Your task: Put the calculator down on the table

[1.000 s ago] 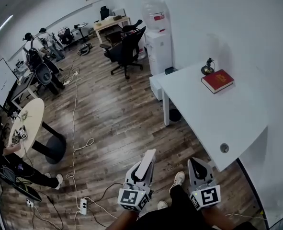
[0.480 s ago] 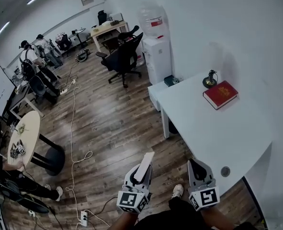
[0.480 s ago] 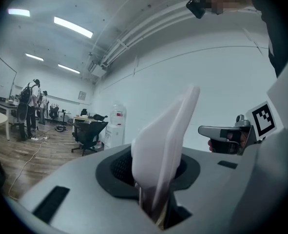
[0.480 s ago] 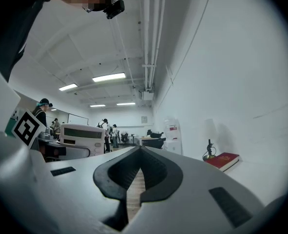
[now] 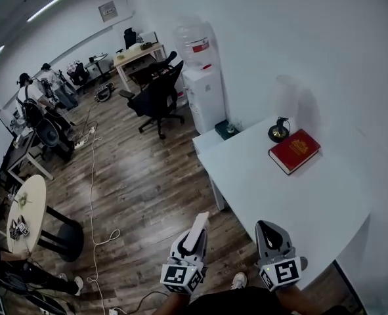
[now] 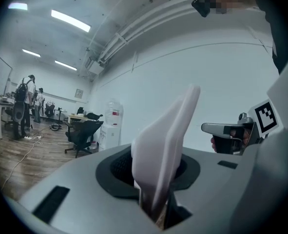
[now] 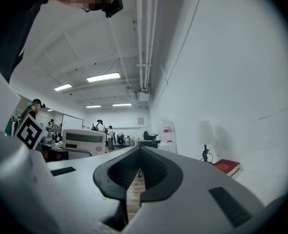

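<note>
A white calculator (image 5: pixel 199 228) stands edge-up between the jaws of my left gripper (image 5: pixel 192 236), which is shut on its lower end, over the wooden floor just left of the white table (image 5: pixel 292 189). In the left gripper view the calculator (image 6: pixel 168 135) rises out of the left gripper (image 6: pixel 153 172) as a thin slab. Its display side (image 7: pixel 83 141) shows at the left of the right gripper view. My right gripper (image 5: pixel 268 230) is level, over the table's near edge, with its jaws together and nothing in them; its tips (image 7: pixel 140 152) meet in its own view.
A red book (image 5: pixel 294 151) and a small dark lamp (image 5: pixel 278 131) sit at the table's far side by the wall. A water dispenser (image 5: pixel 200 84), a black office chair (image 5: pixel 155 97), a round table (image 5: pixel 23 209) and floor cables (image 5: pixel 92 195) lie to the left. People stand far back.
Both grippers have travelled forward with the calculator still held. The white table has drawn nearer and now lies under the right gripper; book and lamp sit closer.
</note>
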### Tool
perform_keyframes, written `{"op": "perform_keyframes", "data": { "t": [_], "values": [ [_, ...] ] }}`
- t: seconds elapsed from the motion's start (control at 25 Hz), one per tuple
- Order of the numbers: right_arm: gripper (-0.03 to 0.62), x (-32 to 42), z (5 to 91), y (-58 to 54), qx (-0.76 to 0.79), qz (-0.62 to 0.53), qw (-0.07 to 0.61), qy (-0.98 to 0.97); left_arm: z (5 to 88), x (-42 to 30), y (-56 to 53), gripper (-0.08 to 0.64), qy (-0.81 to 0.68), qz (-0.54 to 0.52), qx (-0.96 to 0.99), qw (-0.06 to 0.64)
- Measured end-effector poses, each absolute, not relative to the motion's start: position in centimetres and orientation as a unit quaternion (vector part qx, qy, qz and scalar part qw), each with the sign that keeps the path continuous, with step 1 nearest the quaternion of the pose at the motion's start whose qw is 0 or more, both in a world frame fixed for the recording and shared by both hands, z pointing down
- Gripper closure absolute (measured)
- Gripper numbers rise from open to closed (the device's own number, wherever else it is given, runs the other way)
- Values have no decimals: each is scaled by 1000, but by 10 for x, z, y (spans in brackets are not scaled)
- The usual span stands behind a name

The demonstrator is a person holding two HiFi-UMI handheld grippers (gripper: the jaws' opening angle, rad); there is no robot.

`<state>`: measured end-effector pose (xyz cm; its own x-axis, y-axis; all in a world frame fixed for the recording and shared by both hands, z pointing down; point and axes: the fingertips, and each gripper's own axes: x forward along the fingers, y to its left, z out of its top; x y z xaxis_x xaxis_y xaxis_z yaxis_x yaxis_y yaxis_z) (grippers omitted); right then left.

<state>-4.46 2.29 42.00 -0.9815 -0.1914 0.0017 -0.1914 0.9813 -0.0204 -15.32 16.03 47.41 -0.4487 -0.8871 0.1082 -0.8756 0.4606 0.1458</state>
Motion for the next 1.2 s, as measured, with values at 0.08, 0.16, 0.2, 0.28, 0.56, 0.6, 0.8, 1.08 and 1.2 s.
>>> {"op": "perform_keyframes", "data": {
  "t": [0.08, 0.16, 0.2, 0.28, 0.56, 0.6, 0.8, 1.08, 1.2],
  "values": [
    [574, -46, 417, 7, -104, -10, 5, 994, 474, -156, 144, 439, -846, -36, 524, 88],
    [574, -47, 418, -9, -116, -12, 6, 993, 474, -159, 128, 439, -840, -40, 533, 95],
    [574, -47, 419, -17, -123, -14, 5, 992, 474, -160, 119, 439, -835, -42, 540, 98],
    [574, -45, 422, -31, -137, -16, 3, 990, 476, -163, 102, 439, -827, -45, 551, 103],
    [574, -46, 433, -84, -187, -17, -10, 982, 489, -180, 25, 439, -789, -48, 601, 118],
    [574, -47, 435, -94, -200, -18, -10, 980, 492, -183, 12, 439, -781, -48, 610, 122],
    [574, -46, 439, -143, -276, -23, -10, 961, 507, -195, -56, 439, -730, -35, 668, 141],
    [574, -48, 445, -189, -359, -38, -8, 932, 524, -204, -138, 439, -655, -9, 739, 156],
    [574, -48, 447, -201, -392, -41, -13, 919, 530, -200, -164, 439, -618, -4, 767, 169]
  ]
}}
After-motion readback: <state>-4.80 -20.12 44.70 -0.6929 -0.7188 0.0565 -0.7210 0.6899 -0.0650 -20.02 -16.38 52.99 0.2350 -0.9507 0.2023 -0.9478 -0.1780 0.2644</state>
